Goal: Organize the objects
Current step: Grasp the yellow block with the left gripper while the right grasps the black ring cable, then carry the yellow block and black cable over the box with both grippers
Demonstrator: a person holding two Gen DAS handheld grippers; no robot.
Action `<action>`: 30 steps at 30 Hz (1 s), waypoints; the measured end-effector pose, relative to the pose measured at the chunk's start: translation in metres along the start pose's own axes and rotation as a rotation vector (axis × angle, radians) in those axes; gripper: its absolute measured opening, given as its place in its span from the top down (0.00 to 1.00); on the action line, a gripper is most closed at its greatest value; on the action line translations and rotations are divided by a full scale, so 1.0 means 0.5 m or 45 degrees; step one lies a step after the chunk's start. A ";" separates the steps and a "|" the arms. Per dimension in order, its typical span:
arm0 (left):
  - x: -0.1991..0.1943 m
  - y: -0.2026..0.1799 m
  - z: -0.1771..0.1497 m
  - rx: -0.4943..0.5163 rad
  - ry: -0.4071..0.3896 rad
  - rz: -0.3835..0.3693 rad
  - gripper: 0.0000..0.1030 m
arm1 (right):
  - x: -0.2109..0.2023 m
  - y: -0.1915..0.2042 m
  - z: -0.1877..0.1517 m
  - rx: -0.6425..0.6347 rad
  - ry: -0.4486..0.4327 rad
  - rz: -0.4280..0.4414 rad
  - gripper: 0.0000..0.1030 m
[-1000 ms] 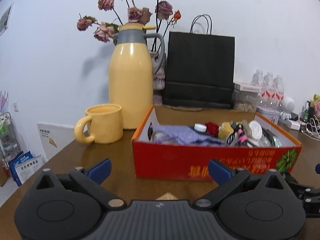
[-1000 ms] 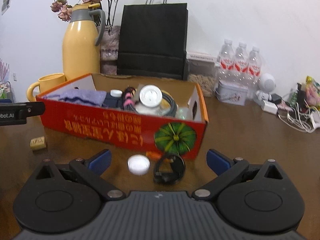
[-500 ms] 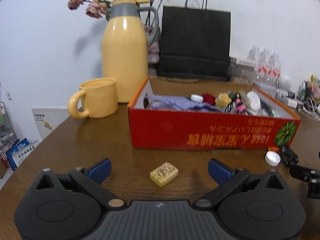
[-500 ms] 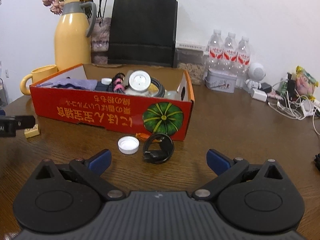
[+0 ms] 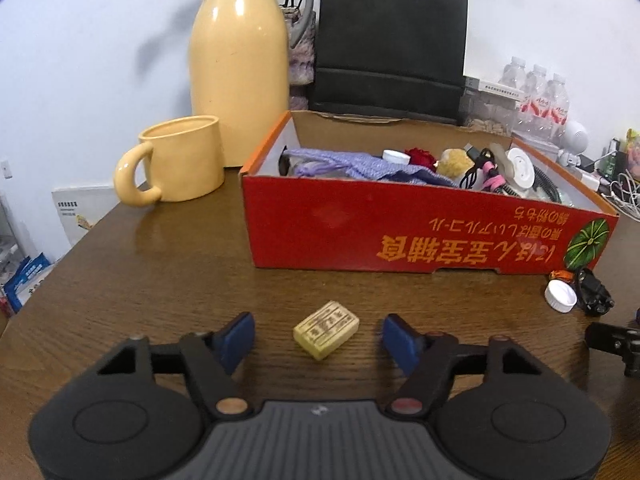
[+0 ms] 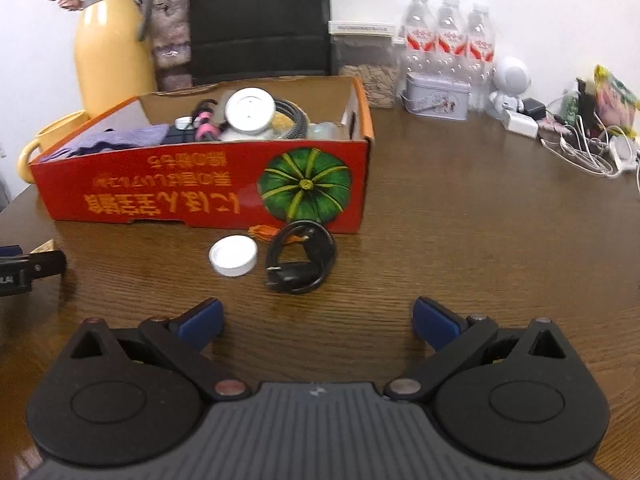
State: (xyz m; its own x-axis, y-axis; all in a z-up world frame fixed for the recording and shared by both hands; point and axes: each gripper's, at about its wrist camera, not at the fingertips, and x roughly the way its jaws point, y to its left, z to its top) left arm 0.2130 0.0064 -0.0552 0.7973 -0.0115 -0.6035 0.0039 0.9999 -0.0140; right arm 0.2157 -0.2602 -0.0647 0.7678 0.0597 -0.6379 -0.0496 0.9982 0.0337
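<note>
Two grippers: both were spread wide and held nothing.
Left gripper: its jaws flanked the small pale-yellow embossed rectangular block, likely lined up to pinch it.
Block: lay flat on the brown wooden table, near the red cardboard box.
Right gripper: hovered short of the white round plastic cap and black coiled strap.

Dark wood-grain table with a soft sheen; printed red cardboard box, matt; glossy yellow mug and jug, perhaps ceramic; matt black paper bag; smooth white plastic cap
</note>
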 end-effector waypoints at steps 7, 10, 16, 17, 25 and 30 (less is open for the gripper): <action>-0.004 -0.002 0.001 0.014 -0.020 -0.029 0.68 | 0.017 -0.004 0.011 -0.007 0.005 -0.017 0.00; -0.004 -0.005 0.002 0.022 -0.020 -0.035 0.68 | 0.031 -0.013 0.023 0.010 0.003 -0.035 0.00; -0.003 -0.005 0.002 0.022 -0.020 -0.034 0.68 | 0.031 -0.014 0.033 -0.009 -0.057 0.063 0.50; -0.004 -0.005 0.002 0.022 -0.020 -0.034 0.68 | 0.026 -0.013 0.031 -0.015 -0.068 0.096 0.58; -0.017 0.002 0.004 -0.003 -0.071 -0.046 0.68 | -0.017 0.002 0.019 -0.057 -0.198 0.109 0.63; -0.060 0.007 0.019 -0.030 -0.181 -0.051 0.68 | -0.048 0.011 0.025 -0.081 -0.292 0.132 0.64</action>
State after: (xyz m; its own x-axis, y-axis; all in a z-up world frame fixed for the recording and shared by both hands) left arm 0.1950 0.0106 -0.0295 0.8743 -0.0483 -0.4830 0.0246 0.9982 -0.0555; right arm 0.2049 -0.2561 -0.0398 0.8810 0.1686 -0.4421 -0.1699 0.9848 0.0369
